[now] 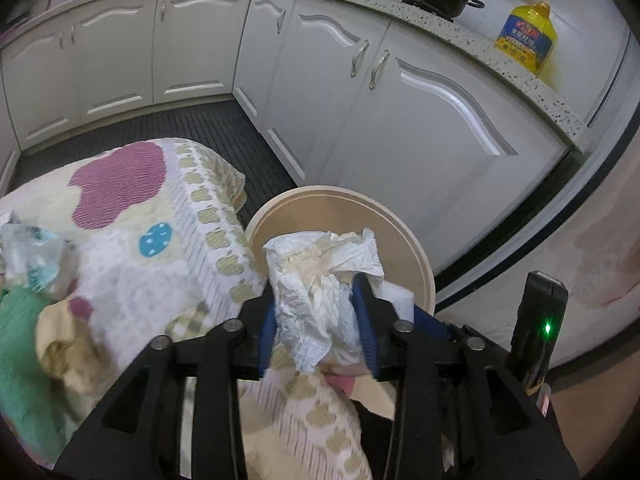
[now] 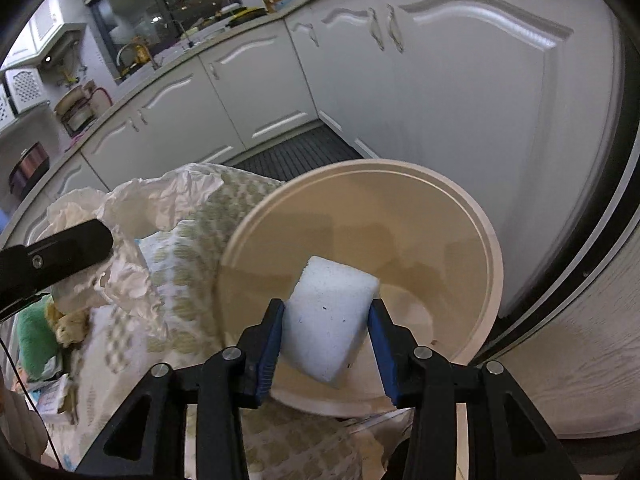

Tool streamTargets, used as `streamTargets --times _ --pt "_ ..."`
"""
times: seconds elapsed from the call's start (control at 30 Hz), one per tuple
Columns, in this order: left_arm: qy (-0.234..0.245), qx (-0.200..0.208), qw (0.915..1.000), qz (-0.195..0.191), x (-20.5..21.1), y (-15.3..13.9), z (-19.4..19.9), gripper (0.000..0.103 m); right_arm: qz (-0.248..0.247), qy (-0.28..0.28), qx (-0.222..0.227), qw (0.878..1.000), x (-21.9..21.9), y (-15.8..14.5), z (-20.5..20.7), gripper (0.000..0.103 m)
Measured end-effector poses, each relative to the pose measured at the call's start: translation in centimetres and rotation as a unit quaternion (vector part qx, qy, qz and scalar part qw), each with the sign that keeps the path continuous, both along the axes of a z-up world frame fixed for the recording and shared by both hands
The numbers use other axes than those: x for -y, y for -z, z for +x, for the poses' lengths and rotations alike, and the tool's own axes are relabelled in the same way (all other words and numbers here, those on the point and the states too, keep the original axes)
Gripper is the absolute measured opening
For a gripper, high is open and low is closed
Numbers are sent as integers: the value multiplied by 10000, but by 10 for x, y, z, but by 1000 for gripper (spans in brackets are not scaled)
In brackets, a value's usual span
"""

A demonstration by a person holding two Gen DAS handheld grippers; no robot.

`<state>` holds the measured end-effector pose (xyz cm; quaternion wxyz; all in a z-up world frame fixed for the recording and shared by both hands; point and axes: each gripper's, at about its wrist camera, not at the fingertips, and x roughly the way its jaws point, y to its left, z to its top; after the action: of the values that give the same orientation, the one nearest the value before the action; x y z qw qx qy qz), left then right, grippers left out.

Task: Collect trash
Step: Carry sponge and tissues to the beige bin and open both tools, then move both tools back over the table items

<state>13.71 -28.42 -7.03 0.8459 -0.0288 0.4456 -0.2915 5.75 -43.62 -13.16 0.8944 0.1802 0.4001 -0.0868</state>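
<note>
My left gripper [image 1: 316, 292] is shut on a crumpled white paper wad [image 1: 320, 264], held at the near left rim of a round beige bin [image 1: 400, 224]. The right gripper [image 2: 326, 308] is shut on a white foam block [image 2: 330, 320] over the bin's [image 2: 460, 216] open mouth. In the left wrist view, a corner of that block [image 1: 394, 294] shows just right of the paper. In the right wrist view, the paper wad [image 2: 132, 208] and one black left finger [image 2: 60, 248] appear at the left, over the patterned cloth [image 2: 192, 264].
A table under a flowered cloth [image 1: 140, 208] stands left of the bin, with crumpled plastic [image 1: 32, 256] and a green towel [image 1: 16, 340] on it. White cabinets [image 1: 400, 120] run behind and to the right. A yellow oil bottle [image 1: 526, 38] and pots sit on the counter. A dark floor mat [image 1: 180, 128] lies beyond.
</note>
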Motion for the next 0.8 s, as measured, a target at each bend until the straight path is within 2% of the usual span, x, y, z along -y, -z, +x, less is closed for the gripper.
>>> streamTargets --times 0.03,0.07,0.13,0.53,0.8 --pt "-3 5 10000 -27 2 1 2 47 12 10 -5 10000 2 2 1 53" --pt "-15 13 10000 -44 3 3 3 54 10 42 -21 10000 3 5 3 54" --pt "-65 22 10000 -62 4 6 6 58 4 105 -83 9999 7 8 4 56" --pt "-162 66 9997 143 -7 11 -6 58 116 167 -48 9998 8 7 -15 61" --pt "-315 365 9984 295 -24 -2 -28 58 -11 109 75 9999 -6 -9 -20 62"
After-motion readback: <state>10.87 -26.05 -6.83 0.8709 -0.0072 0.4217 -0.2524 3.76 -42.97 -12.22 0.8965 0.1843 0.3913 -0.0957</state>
